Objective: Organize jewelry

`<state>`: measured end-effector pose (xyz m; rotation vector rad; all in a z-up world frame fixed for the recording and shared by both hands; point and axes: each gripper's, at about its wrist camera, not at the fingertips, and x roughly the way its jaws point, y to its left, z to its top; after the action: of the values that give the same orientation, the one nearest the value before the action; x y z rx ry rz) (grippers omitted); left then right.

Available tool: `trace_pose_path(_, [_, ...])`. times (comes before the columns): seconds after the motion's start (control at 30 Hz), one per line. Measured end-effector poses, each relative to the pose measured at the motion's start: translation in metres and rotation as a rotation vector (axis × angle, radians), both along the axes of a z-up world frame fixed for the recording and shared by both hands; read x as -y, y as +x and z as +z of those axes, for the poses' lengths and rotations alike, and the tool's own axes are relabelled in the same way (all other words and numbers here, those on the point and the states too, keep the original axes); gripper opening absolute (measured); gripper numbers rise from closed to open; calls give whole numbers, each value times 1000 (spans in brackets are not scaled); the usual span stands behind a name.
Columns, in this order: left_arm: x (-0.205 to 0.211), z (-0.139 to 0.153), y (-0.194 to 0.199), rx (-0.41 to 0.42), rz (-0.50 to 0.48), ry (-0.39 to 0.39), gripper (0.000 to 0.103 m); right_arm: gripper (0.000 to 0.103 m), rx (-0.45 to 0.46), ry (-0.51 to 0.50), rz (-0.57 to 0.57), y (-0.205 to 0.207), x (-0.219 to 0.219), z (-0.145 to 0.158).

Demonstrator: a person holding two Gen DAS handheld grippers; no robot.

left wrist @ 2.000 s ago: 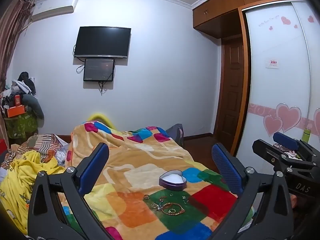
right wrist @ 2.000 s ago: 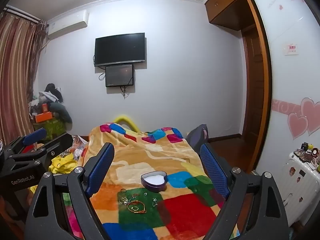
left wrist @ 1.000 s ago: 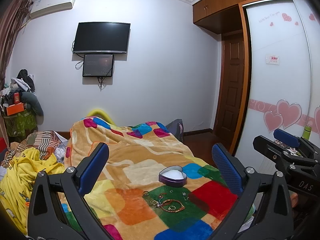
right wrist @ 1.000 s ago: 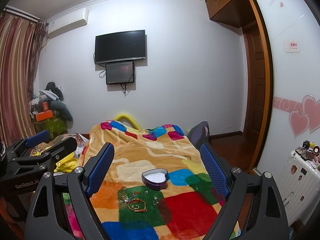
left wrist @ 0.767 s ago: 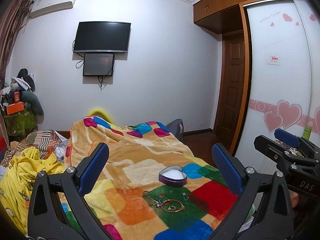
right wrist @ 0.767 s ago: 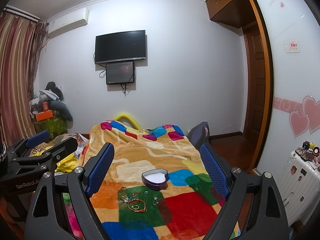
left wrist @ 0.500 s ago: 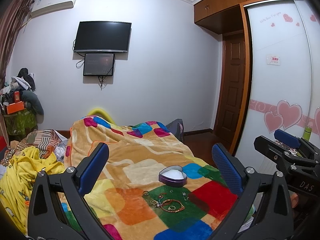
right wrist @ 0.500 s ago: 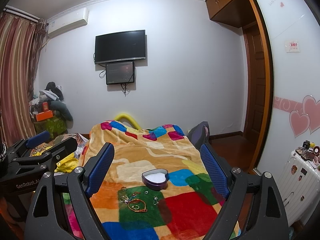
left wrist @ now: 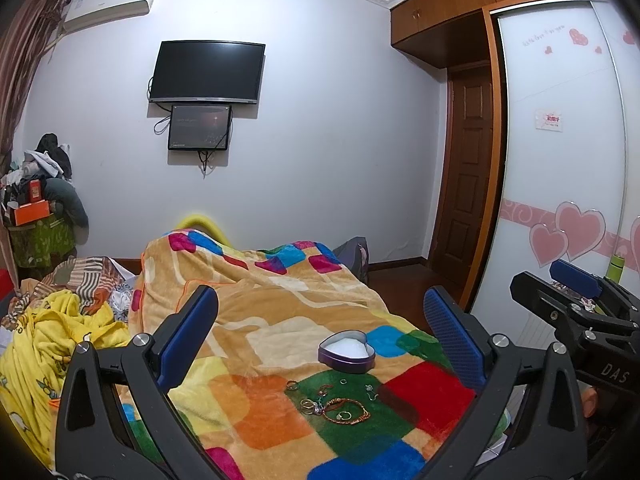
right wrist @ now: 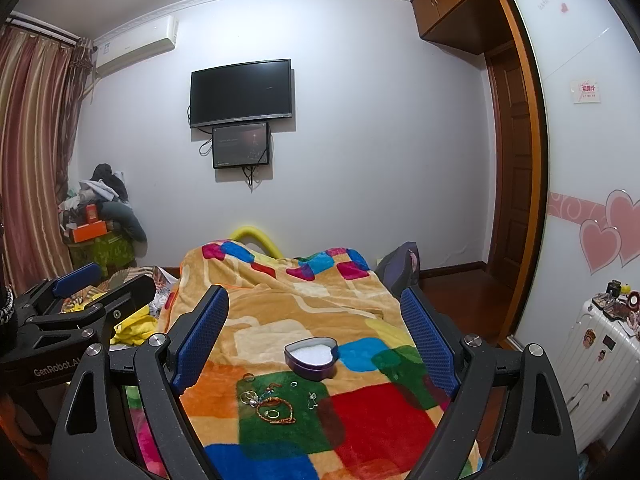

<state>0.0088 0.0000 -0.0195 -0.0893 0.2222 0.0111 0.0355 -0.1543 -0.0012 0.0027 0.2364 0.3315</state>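
A purple heart-shaped box with a white lining sits open on the patchwork blanket; it also shows in the right wrist view. Just in front of it, on a green square, lie several rings, a small pendant chain and a braided orange bracelet; the bracelet shows in the right wrist view too. My left gripper is open and empty, held above and short of the jewelry. My right gripper is open and empty, likewise held back from the box.
The blanket covers a bed with its right edge near the wooden floor. Yellow and striped bedding is piled at the left. A wardrobe with heart decals stands at the right, a white suitcase beside it. A TV hangs on the far wall.
Both views have drifted only slightly since two seconds ago; the scene sits a little lower in frame. The jewelry and box have not moved, and both grippers stay open.
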Motion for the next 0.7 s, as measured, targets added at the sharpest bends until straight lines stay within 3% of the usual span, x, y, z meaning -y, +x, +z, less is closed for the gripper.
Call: trace_pose_path(0.7, [0,3,10,-27,-10,-11,103,86,-13,2,-5,-1,-3,-3])
